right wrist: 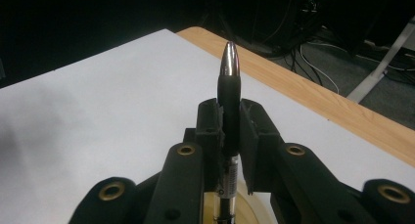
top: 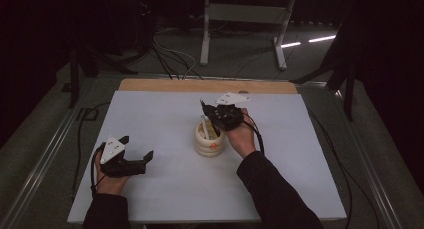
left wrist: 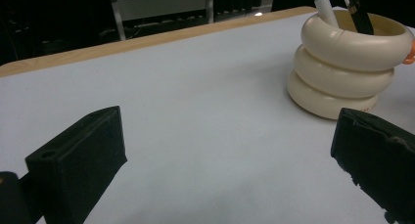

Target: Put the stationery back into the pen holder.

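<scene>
A cream holder [top: 210,141] made of three stacked rings stands in the middle of the white table top [top: 165,114]. My right gripper [top: 208,112] hovers just above its mouth, shut on a black pen [right wrist: 229,89] with a silver tip that points up and away. The pen's lower end reaches down into the holder [right wrist: 244,208]. A white stick [top: 204,127] leans inside the holder [left wrist: 342,62] beside the black pen [left wrist: 357,13]. My left gripper [top: 137,148] rests at the near left of the table, open, with nothing between its jaws [left wrist: 230,136].
A strip of wooden table edge [top: 205,85] runs along the far side of the white top. Beyond it, cables [top: 170,56] and a grey metal frame [top: 240,14] stand on the dark floor. A small orange spot [top: 213,145] marks the holder's side.
</scene>
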The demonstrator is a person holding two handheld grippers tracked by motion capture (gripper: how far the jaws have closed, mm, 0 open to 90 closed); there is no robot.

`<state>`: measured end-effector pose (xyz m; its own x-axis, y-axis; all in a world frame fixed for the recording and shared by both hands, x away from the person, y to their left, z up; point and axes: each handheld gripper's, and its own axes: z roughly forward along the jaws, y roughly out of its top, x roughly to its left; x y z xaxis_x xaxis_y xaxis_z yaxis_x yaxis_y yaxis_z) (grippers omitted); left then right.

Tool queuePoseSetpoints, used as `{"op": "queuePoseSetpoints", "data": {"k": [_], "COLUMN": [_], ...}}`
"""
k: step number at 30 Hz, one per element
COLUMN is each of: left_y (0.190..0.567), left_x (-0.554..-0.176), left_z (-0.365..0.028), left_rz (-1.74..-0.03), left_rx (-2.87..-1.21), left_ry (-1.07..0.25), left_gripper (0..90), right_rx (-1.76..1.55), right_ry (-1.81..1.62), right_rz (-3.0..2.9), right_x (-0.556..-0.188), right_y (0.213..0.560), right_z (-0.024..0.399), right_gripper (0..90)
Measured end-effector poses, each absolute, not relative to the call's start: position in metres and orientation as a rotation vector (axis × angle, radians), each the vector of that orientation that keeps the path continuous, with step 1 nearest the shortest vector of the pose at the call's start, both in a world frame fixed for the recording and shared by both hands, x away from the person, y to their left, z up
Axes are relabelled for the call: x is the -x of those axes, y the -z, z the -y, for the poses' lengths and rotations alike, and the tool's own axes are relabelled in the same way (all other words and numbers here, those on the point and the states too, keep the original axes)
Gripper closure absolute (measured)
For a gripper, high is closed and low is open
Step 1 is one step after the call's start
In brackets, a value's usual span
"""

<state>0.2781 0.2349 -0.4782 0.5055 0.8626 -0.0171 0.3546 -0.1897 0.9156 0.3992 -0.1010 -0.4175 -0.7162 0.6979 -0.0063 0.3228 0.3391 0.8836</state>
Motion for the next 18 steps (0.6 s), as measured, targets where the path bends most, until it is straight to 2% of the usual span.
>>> {"op": "queuePoseSetpoints", "data": {"k": [18], "left_y": [0.4785], "left_x": [-0.2784], "left_z": [-0.2347], "left_rz": [-1.026], "left_rx": [-1.767], "left_ry": [-0.647], "left_gripper": [0.2], "right_rx": [-0.931], "right_ry": [-1.344], "right_rz": [-2.221], "right_x": [-0.3992], "right_y": [0.4276], "right_z": [0.1022], "right_gripper": [79.8]}}
